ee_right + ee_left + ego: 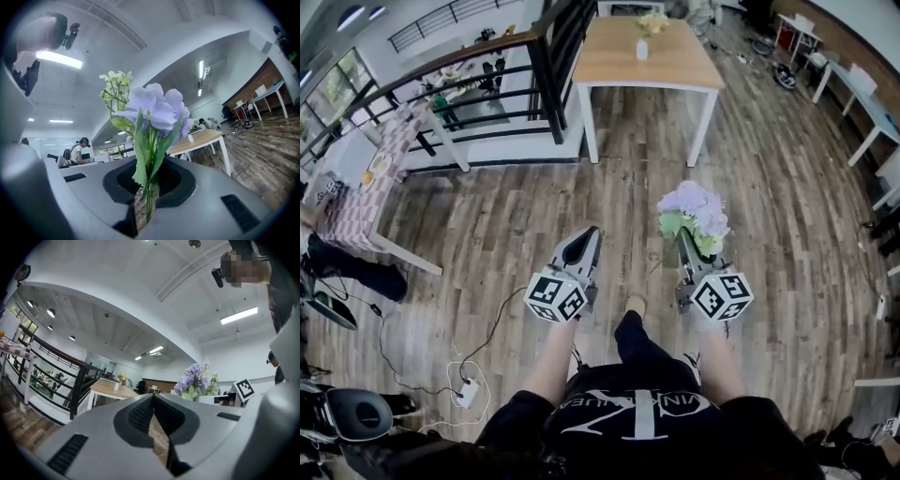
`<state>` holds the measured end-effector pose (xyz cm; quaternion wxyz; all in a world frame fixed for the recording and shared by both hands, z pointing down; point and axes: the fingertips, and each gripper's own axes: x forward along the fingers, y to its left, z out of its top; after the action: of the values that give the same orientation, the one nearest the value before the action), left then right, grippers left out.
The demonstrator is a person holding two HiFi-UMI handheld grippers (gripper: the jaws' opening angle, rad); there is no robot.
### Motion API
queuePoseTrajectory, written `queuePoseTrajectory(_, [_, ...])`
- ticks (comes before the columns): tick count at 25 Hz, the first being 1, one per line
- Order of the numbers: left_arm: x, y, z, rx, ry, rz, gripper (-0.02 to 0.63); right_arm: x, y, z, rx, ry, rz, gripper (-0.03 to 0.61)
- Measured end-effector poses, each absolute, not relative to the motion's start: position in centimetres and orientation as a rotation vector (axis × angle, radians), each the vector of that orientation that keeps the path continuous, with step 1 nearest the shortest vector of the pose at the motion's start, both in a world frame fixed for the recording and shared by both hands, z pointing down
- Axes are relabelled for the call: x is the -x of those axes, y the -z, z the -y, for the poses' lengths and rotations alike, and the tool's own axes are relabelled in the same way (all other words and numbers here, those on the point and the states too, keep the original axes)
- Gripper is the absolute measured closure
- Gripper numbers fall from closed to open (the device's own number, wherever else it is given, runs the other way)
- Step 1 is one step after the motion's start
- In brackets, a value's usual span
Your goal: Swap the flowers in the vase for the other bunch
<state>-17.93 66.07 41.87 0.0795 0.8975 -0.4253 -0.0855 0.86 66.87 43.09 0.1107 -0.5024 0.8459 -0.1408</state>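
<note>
My right gripper (682,234) is shut on the stems of a purple flower bunch (695,217) with green leaves, held level above the wooden floor. In the right gripper view the purple bunch (152,117) rises between the closed jaws of the right gripper (145,190). My left gripper (584,242) is shut and empty beside it; the left gripper (153,401) shows nothing between its jaws there. Far ahead, a small white vase (642,49) with pale yellow flowers (652,22) stands on a wooden table (623,64).
A black railing (502,80) runs left of the table. A second table with a patterned cloth (366,192) stands at left. White desks (872,103) line the right wall. Cables and a power strip (467,392) lie on the floor near my feet.
</note>
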Motion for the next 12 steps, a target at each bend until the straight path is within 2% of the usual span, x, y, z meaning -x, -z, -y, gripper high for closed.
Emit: queuePoseTrajectory(12, [15.2,-41.4,-51.5,-2.685,0.205,1.248,0.603,-2.3,-43.2,-52.8,1.460,0.469,-2.490,0.518])
